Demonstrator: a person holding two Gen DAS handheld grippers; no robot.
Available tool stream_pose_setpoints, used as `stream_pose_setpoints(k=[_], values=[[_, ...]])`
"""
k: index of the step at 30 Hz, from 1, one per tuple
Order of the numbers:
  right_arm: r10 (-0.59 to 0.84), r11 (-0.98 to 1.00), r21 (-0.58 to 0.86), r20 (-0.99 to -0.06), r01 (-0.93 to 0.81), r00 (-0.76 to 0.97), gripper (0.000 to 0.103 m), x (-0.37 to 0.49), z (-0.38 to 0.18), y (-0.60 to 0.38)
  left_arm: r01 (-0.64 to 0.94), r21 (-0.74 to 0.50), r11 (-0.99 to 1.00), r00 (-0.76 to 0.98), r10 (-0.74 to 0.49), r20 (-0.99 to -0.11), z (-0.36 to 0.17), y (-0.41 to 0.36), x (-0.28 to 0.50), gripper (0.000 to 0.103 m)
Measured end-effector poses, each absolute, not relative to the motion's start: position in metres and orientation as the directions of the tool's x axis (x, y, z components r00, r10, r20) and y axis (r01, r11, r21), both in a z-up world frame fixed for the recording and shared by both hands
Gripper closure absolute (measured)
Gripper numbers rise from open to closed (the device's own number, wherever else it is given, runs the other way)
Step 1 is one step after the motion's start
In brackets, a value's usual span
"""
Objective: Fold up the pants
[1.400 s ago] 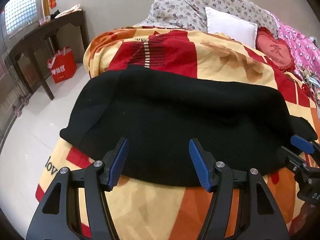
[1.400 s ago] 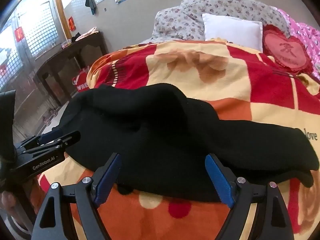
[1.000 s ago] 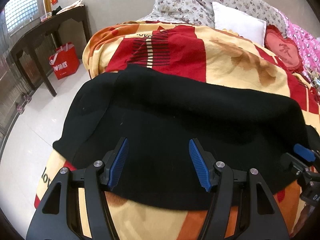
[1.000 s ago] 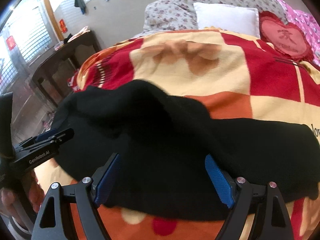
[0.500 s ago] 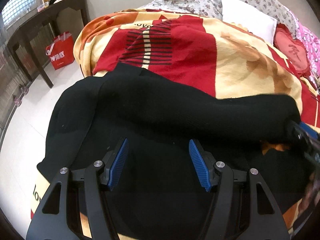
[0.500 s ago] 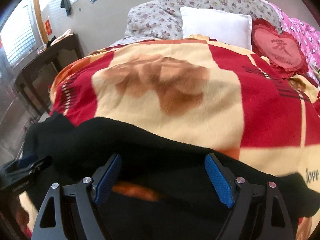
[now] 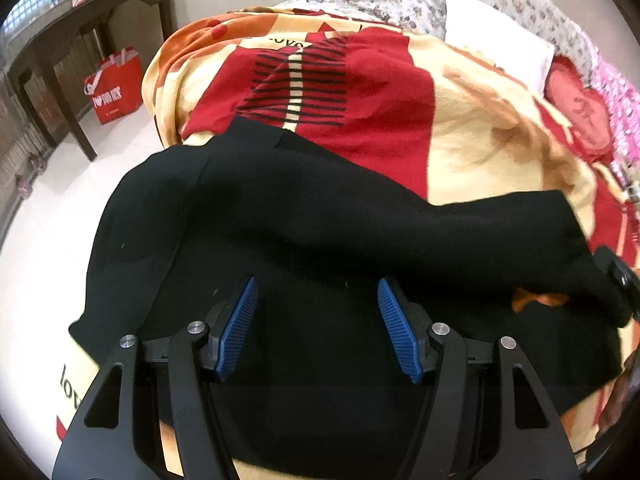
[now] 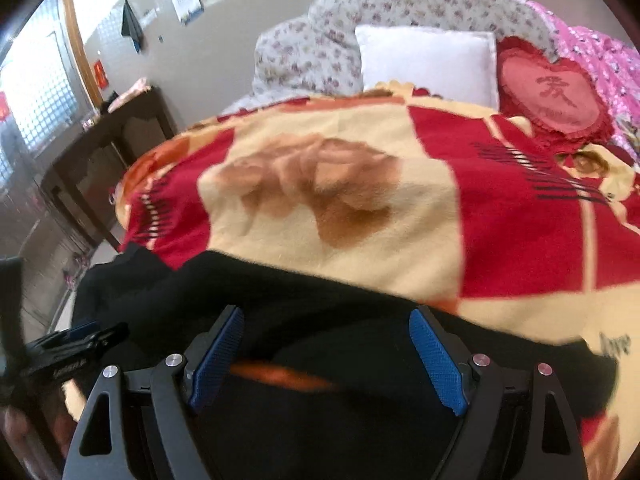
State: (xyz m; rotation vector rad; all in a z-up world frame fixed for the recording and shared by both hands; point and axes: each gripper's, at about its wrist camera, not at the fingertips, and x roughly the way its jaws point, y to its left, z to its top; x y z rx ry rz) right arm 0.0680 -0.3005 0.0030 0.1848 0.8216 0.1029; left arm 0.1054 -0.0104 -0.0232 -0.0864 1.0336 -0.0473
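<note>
- Pants lie spread across the near end of the bed's blanket, flat for folding.
- Left tongs and right tongs hover over the cloth, both spread apart, gripping nothing.

The right wrist picture is blurry. The black pants run off its bottom edge at 6 o'clock. In the left wrist picture, the right gripper is cut off at 3 o'clock. The pants hide much of the blanket.
</note>
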Motion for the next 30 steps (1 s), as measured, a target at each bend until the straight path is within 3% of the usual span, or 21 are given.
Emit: stream_pose_setpoints(k=[5, 14, 20, 30], values=[[0.217, 0.962, 0.270, -0.699, -0.030, 0.682, 0.019, 0.015, 0.008, -0.315, -0.023, -0.108, 0.994, 0.523, -0.080, -0.848, -0.017, 0.013, 0.074, 0.040], [0.231, 0.948, 0.316, -0.760, 0.035, 0.607, 0.019, -0.058, -0.032, -0.339, -0.171, -0.217, 0.961, 0.532, -0.096, -0.841, -0.027, 0.083, 0.023, 0.040], [0.215, 0.936, 0.338, -0.770, 0.098, 0.600, 0.019, -0.079, -0.041, -0.359, -0.238, -0.309, 0.921, 0.518, -0.149, -0.842, -0.042, 0.102, 0.023, 0.040], [0.175, 0.910, 0.384, -0.701, 0.159, 0.691, 0.019, -0.070, -0.045, -0.388, -0.220, -0.300, 0.928, 0.532, -0.144, -0.834, -0.043, 0.085, 0.045, 0.035]])
